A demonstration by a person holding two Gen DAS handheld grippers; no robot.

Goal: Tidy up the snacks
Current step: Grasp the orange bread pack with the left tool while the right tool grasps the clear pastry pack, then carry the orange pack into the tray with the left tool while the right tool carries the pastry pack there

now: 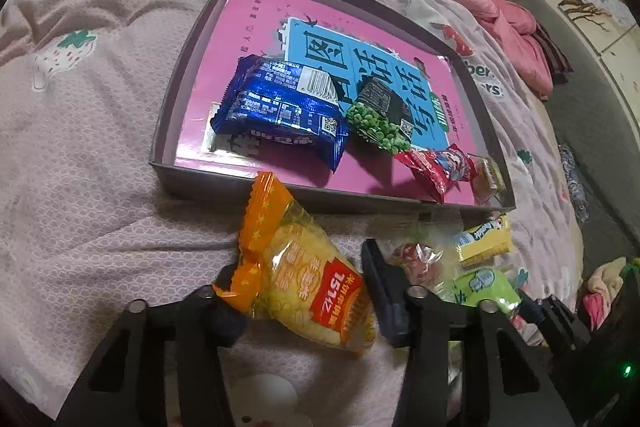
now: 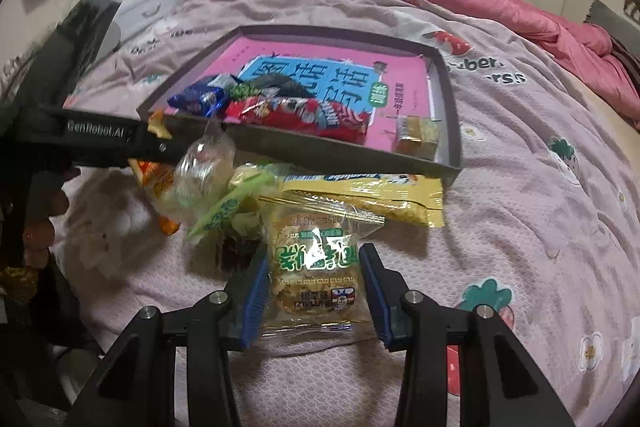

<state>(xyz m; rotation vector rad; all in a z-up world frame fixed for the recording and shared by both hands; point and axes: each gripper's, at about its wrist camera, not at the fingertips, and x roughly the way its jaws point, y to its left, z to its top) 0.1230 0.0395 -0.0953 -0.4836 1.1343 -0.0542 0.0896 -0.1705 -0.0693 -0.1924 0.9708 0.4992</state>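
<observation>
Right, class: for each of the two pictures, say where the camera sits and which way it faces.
Left wrist: on the left gripper, looking down along its fingers at an orange-yellow snack pack and the tray. Right wrist: on the right gripper, facing a clear biscuit pack; the left gripper and a hand show too. Shared: tray, blue packet, bedspread.
</observation>
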